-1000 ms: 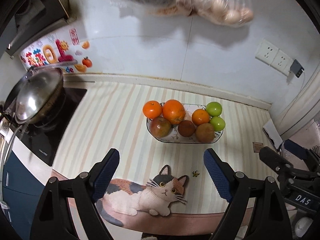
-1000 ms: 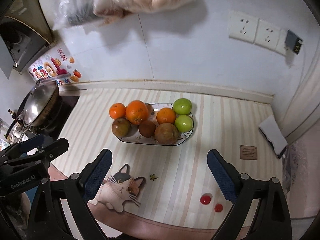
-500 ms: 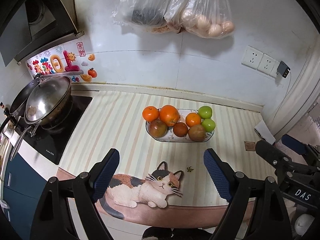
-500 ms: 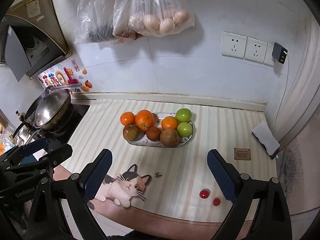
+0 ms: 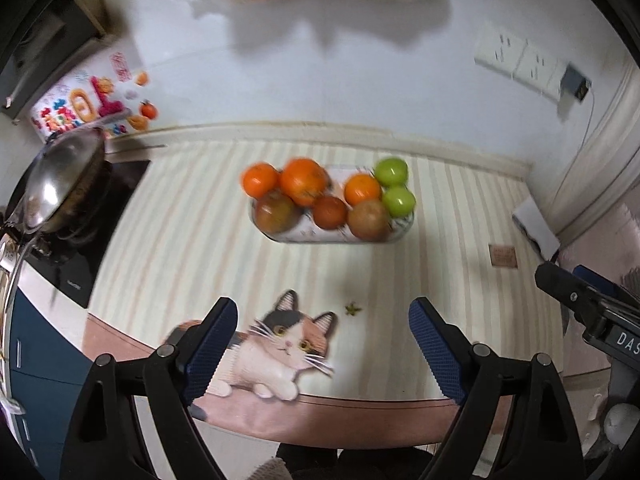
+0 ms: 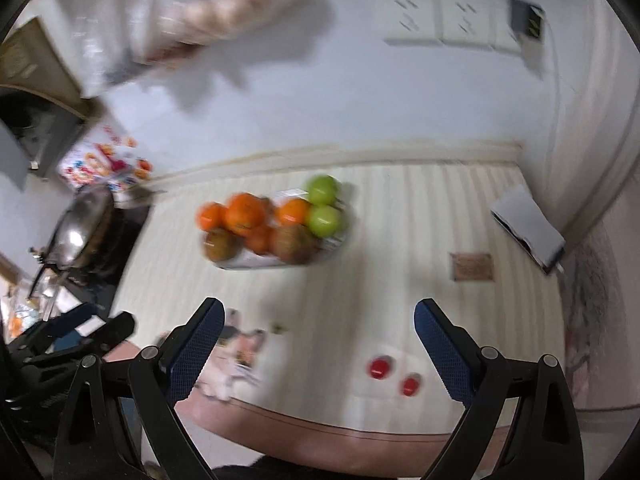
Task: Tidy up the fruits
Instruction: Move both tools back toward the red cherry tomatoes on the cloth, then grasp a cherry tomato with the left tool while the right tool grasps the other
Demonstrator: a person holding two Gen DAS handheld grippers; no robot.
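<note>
Fruit bowl [image 5: 332, 236] heaped, untouched; left gripper [image 5: 323, 338] and right gripper [image 6: 320, 340] gape wide, both empty.
Round fruit looks firm, smooth, liable to roll: take each across its middle, top ones first.

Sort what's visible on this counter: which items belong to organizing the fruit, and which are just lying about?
Part of the job:
- shallow patterned fruit dish
- three round orange citrus fruits
- two green apples
- three brownish-red round fruits
- two small red fruits

Lying about:
- steel-lidded wok
- cat-print mat picture
- small brown card
</note>
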